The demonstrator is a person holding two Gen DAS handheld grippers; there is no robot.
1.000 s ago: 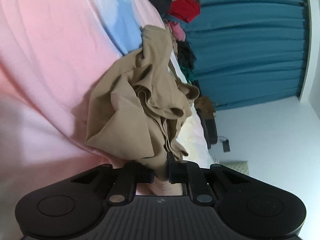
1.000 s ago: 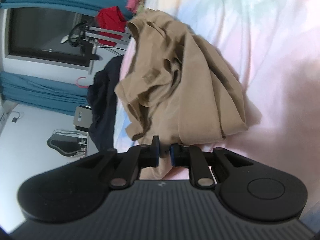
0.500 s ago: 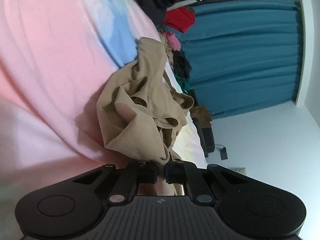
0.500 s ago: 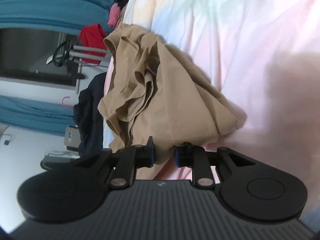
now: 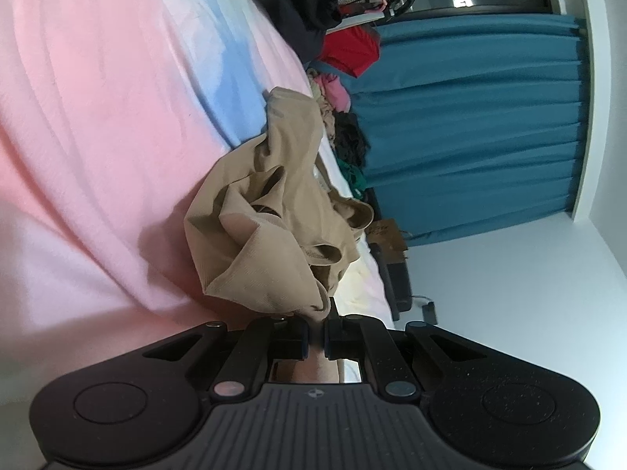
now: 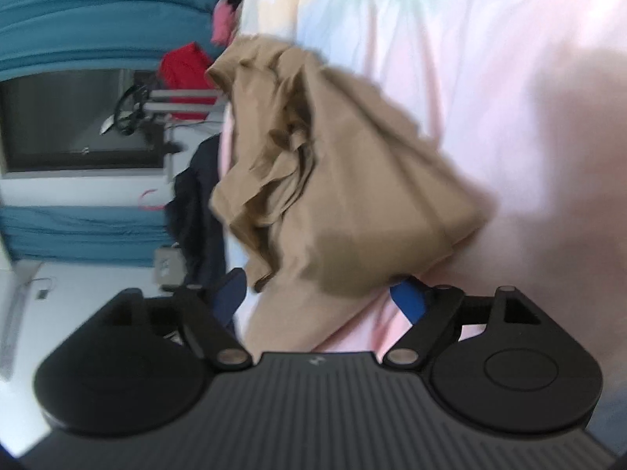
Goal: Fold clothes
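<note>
Pastel bedsheet (image 5: 117, 117), pink fading to blue and yellow, covers the bed under both tools. Nearest in the left wrist view, the left hand-held gripper (image 5: 316, 337) has its jaws pinched onto a corner of the tan garment (image 5: 274, 235), which rises crumpled toward 12 o'clock. In the right wrist view, the right hand-held gripper (image 6: 321, 297) stands spread wide, its blue pads (image 6: 407, 297) either side of the garment's lower edge, clamping nothing. Farther off, toward 1 o'clock in the left view, lie heaped clothes (image 5: 348, 51) and teal curtains (image 5: 470, 125).
</note>
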